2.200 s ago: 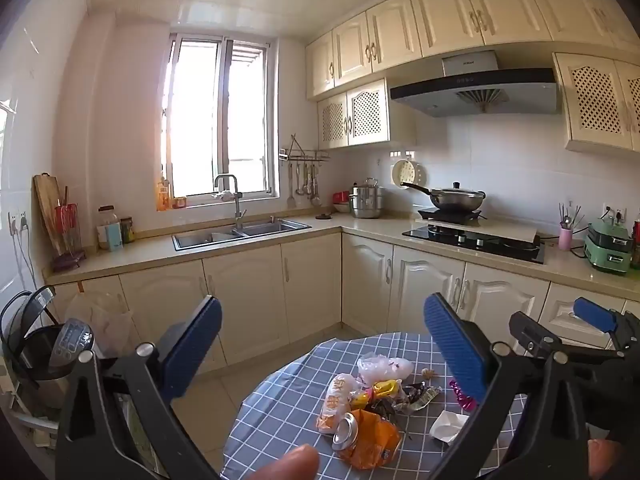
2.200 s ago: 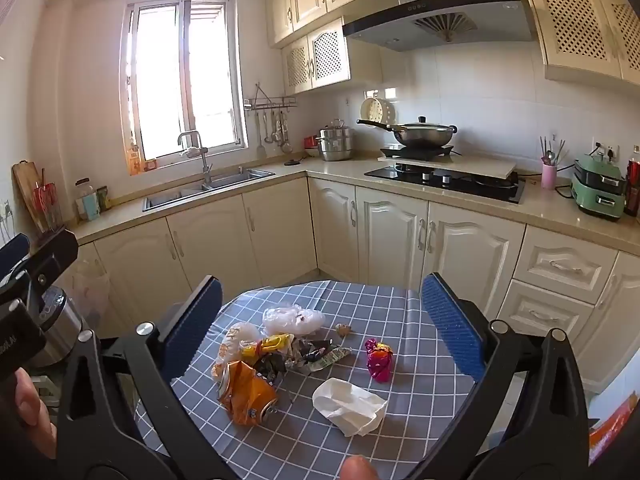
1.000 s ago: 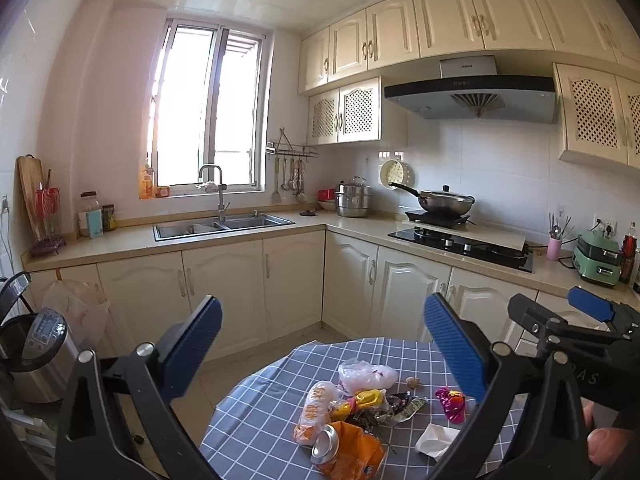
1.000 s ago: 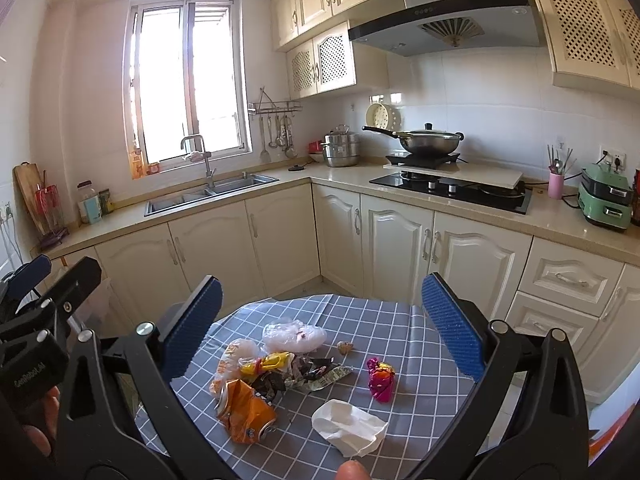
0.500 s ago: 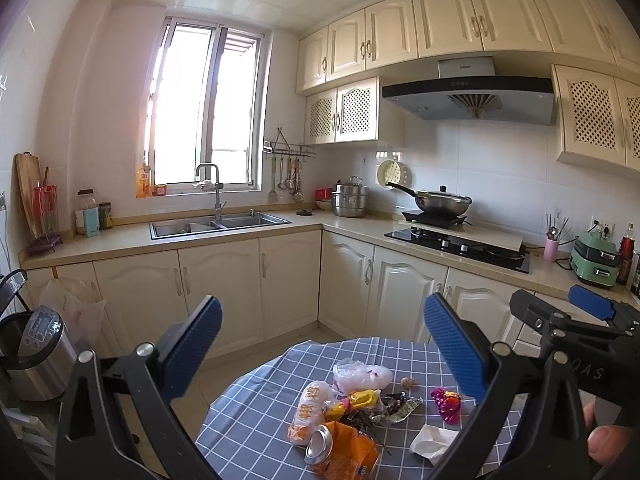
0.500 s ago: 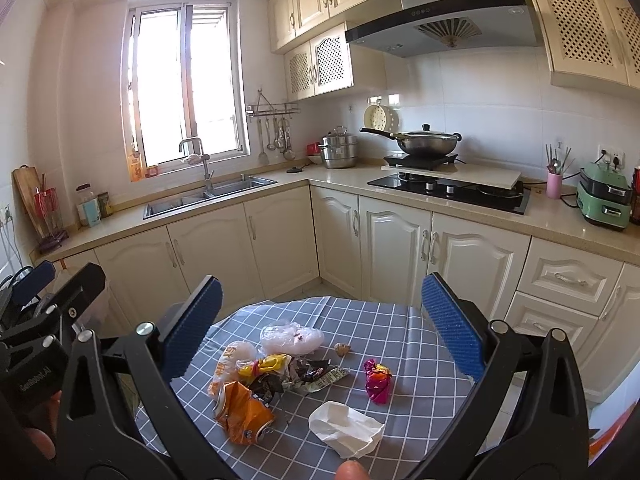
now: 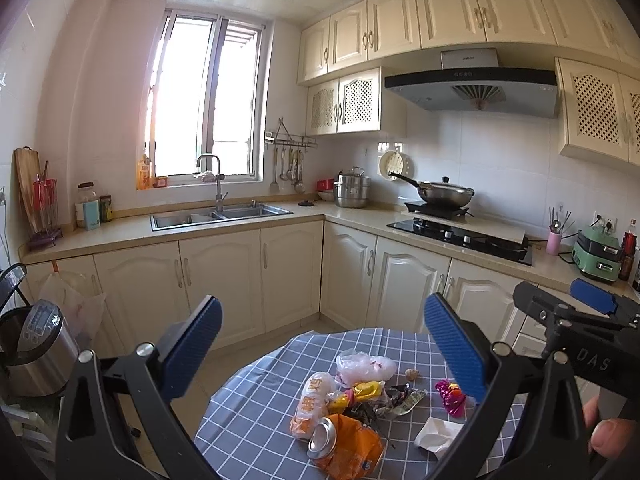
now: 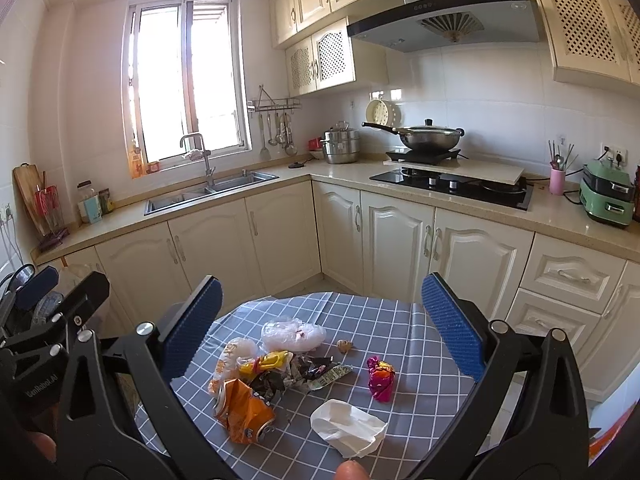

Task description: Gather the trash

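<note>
One crushed can (image 8: 243,410), one tissue (image 8: 347,427)

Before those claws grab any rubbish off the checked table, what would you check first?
1. Left claw open and empty: ok.
2. Right claw open and empty: ok.
3. Rubbish in view on the table: ok; crushed orange can, white tissue, pink wrapper.
4. Tissue lying apart from the pile: ok.
5. Bin or bag for the rubbish: cannot tell.

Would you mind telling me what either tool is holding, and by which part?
Nothing: left tool and right tool are both open above the table's trash.
</note>
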Demonstrator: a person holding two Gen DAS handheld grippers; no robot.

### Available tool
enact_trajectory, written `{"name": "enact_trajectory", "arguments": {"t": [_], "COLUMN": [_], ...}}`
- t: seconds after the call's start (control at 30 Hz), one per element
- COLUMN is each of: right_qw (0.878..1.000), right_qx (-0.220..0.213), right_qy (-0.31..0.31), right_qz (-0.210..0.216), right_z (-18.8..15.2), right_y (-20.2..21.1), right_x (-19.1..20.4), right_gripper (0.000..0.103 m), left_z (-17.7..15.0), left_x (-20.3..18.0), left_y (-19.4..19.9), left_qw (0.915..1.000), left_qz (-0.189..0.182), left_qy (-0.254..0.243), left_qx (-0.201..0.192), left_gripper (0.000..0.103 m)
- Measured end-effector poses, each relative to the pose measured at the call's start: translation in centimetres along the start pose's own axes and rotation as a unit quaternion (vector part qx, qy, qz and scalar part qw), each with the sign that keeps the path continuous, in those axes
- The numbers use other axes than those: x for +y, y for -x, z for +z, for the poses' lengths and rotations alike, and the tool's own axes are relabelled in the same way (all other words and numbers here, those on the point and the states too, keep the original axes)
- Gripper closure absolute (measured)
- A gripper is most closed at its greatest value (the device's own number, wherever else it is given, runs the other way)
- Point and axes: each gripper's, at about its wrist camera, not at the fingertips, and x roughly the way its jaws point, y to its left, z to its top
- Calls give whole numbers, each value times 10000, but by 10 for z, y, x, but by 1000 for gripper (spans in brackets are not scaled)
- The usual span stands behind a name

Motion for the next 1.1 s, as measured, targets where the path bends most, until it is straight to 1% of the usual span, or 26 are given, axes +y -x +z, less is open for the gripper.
{"name": "enact_trajectory", "arguments": {"t": [0.23,0.37,0.5,0.63,0.7,0.8,0.9,1.1], "right_qw": [9984,9960,9911,9841,9810,9776,9739,9664], "right_qx": [504,841,1280,1737,1907,2076,2250,2563], "right_qy": [-99,-124,-155,-125,-104,-101,-80,5], "right_qz": [-225,-282,-325,-345,-337,-317,-277,-183], "right_z": [-22,-39,-64,-92,-105,-118,-130,-147], "right_y": [-28,-42,-58,-73,-79,-86,-95,-106], "right_x": [-22,-34,-47,-57,-59,-60,-60,-54], "right_gripper": [5,5,5,5,5,5,5,5], "left_z": [-23,-41,-66,-101,-116,-144,-161,-182], "left_x": [6,9,8,-1,-5,-9,-13,-22], "left_y": [-22,-37,-49,-66,-72,-85,-93,-111], "left_qw": [9991,9972,9940,9879,9850,9779,9740,9669], "left_qz": [59,-17,-113,-219,-254,-331,-421,-476], "left_qy": [-23,-23,-89,-329,-418,-511,-519,-702], "left_qx": [428,748,1084,1501,1656,1999,2163,2408], "left_gripper": [4,5,5,4,5,4,4,4]}}
